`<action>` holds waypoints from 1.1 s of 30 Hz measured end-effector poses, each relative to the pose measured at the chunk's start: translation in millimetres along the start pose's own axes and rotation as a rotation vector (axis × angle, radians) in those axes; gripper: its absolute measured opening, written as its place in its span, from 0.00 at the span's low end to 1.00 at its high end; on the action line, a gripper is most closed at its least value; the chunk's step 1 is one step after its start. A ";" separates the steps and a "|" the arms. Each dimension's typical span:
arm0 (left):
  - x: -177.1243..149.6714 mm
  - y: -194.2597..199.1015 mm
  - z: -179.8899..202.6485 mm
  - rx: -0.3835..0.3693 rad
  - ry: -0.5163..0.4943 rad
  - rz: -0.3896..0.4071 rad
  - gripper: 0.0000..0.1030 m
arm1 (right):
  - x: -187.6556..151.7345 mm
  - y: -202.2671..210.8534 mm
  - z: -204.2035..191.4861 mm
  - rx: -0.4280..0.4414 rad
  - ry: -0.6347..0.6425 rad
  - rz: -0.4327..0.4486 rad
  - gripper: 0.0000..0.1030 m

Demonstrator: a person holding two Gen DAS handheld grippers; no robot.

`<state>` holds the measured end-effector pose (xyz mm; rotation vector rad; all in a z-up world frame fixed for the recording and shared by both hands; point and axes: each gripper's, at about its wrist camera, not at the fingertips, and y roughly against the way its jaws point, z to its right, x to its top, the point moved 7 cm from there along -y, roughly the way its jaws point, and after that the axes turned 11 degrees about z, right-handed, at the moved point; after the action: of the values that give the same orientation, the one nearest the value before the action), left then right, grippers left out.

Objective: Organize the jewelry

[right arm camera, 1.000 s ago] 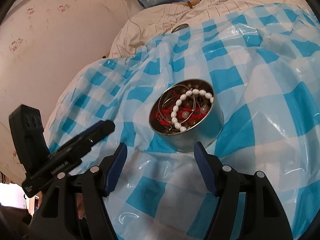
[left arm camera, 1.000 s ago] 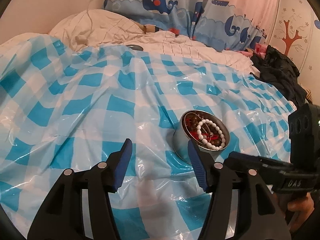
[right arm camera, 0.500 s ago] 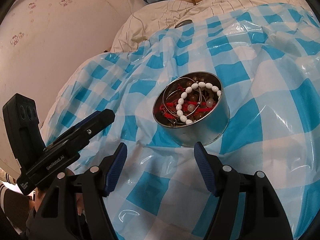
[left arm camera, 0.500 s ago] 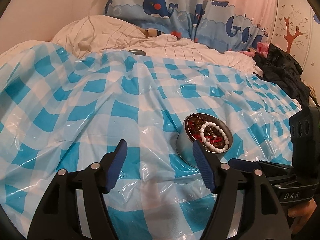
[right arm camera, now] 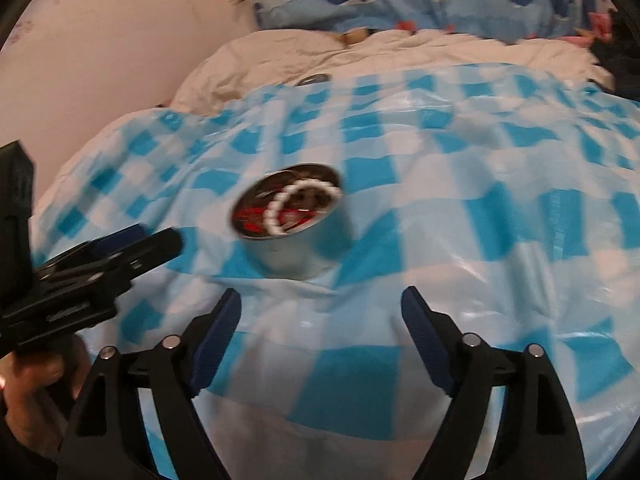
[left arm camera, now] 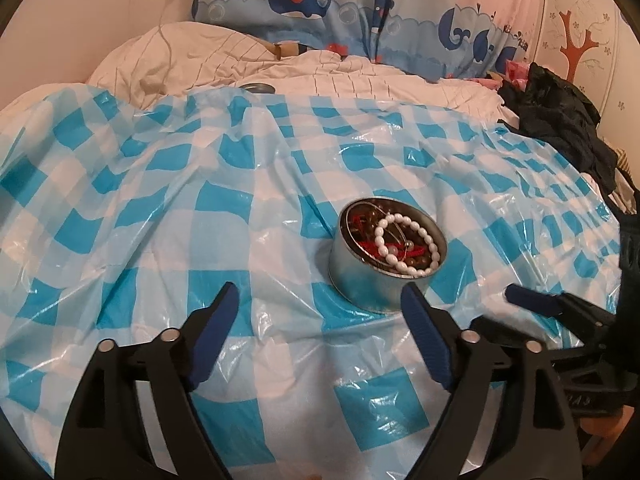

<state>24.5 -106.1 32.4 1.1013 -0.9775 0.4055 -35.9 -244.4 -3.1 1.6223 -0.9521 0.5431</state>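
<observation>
The tin point(left arm camera: 386, 256) of jewelry is set mid-bed on the checked sheet point(left arm camera: 160, 208), flanked within reach by the left gripper point(left arm camera: 320, 320) and right gripper point(right arm camera: 320, 320), both empty, jaws opening.

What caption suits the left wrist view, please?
Opening left gripper, empty, before round metal tin of bracelets on blue-checked plastic sheet.

Whale-print curtain point(left arm camera: 360, 4), pinkish wall point(right arm camera: 100, 60), rumpled bed point(left arm camera: 224, 56)

Both wrist cameras look steeply down from close by, sharing the tin point(left arm camera: 386, 256) point(right arm camera: 294, 222): left view from its left, right from its right.
</observation>
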 end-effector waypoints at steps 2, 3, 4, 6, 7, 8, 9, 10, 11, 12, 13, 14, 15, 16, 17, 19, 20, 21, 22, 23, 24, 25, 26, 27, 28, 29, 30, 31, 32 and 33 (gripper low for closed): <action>-5.2 -0.8 3.4 0.000 -0.004 -0.010 0.83 | -3.0 0.8 7.8 -0.035 0.000 0.002 0.78; -9.4 -1.8 5.7 -0.002 -0.010 -0.020 0.84 | -4.0 0.1 8.5 -0.041 0.003 0.000 0.78; -12.2 -2.2 6.9 -0.003 -0.012 -0.026 0.87 | -4.6 -1.2 8.8 -0.049 0.009 -0.002 0.78; -19.1 -1.9 8.5 -0.008 -0.012 -0.043 0.88 | -6.5 -3.9 6.5 -0.060 0.032 -0.003 0.78; -21.1 -1.6 8.6 -0.009 -0.011 -0.050 0.89 | -8.2 -4.9 5.1 -0.061 0.039 -0.005 0.80; -22.9 -0.6 8.5 -0.009 -0.010 -0.054 0.90 | -9.9 -6.3 3.5 -0.063 0.044 -0.008 0.82; -24.0 1.7 7.5 -0.004 -0.006 -0.050 0.91 | -12.0 -7.4 2.6 -0.065 0.047 -0.010 0.82; -24.6 3.7 6.5 0.001 -0.001 -0.042 0.92 | -14.3 -9.5 1.0 -0.067 0.050 -0.015 0.83; -25.1 4.7 5.4 0.005 0.003 -0.037 0.92 | -15.7 -10.7 -0.1 -0.068 0.051 -0.017 0.83; -25.9 6.0 3.0 0.016 0.008 -0.028 0.92 | -18.2 -12.4 -1.2 -0.069 0.055 -0.022 0.83; -26.2 6.2 1.1 0.029 0.008 -0.023 0.93 | -20.0 -13.9 -2.0 -0.070 0.059 -0.024 0.85; -26.8 6.0 -0.8 0.042 0.005 -0.021 0.93 | -21.3 -15.3 -2.8 -0.072 0.065 -0.026 0.86; -28.1 4.6 -2.3 0.052 -0.003 -0.026 0.93 | -22.9 -17.1 -3.2 -0.074 0.071 -0.030 0.86; -29.1 1.8 -4.3 0.071 -0.012 -0.036 0.93 | -23.7 -17.8 -3.4 -0.075 0.072 -0.033 0.86; -29.1 -0.5 -5.9 0.088 -0.017 -0.043 0.93 | -24.2 -18.3 -3.2 -0.074 0.071 -0.034 0.86; -29.2 -4.7 -6.6 0.101 -0.026 -0.048 0.93 | -24.6 -18.8 -2.3 -0.068 0.065 -0.034 0.87; -29.1 -6.4 -6.0 0.101 -0.027 -0.050 0.93 | -24.7 -19.2 -2.1 -0.065 0.063 -0.035 0.88; -29.2 -7.4 -5.3 0.101 -0.026 -0.053 0.93 | -25.0 -19.4 -1.8 -0.065 0.062 -0.038 0.88; -29.7 -9.5 -4.0 0.100 -0.026 -0.059 0.93 | -24.8 -20.0 -2.3 -0.065 0.062 -0.041 0.88; -29.8 -10.6 -2.9 0.099 -0.027 -0.060 0.93 | -24.8 -20.4 -3.0 -0.067 0.065 -0.043 0.88; -29.9 -11.3 -1.7 0.100 -0.029 -0.059 0.93 | -24.8 -20.6 -3.6 -0.067 0.068 -0.044 0.88; -29.9 -12.0 -0.6 0.104 -0.033 -0.059 0.93 | -24.8 -20.6 -3.9 -0.065 0.069 -0.045 0.88; -29.6 -12.8 0.1 0.108 -0.036 -0.060 0.93 | -24.8 -20.6 -3.8 -0.065 0.069 -0.045 0.88; -29.4 -13.7 0.5 0.112 -0.037 -0.061 0.93 | -24.6 -20.7 -3.9 -0.064 0.069 -0.046 0.89; -29.4 -14.4 0.9 0.116 -0.038 -0.064 0.93 | -24.5 -20.8 -3.9 -0.064 0.068 -0.046 0.89; -29.7 -14.7 1.9 0.120 -0.038 -0.066 0.93 | -24.7 -20.8 -3.7 -0.065 0.069 -0.046 0.89; -29.8 -15.5 1.9 0.125 -0.037 -0.070 0.93 | -24.7 -20.8 -3.8 -0.065 0.069 -0.046 0.89; -30.2 -16.3 1.9 0.131 -0.035 -0.077 0.93 | -24.7 -20.8 -3.9 -0.066 0.070 -0.046 0.89; -30.7 -17.0 1.9 0.131 -0.032 -0.083 0.93 | -24.5 -20.7 -4.1 -0.066 0.071 -0.046 0.89; -31.0 -17.5 2.0 0.130 -0.029 -0.087 0.93 | -24.6 -20.8 -4.0 -0.065 0.071 -0.045 0.89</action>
<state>19.2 -109.9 -2.7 1.2653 -0.9354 0.3873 -32.5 -232.2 -32.9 1.5526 -0.8704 0.5296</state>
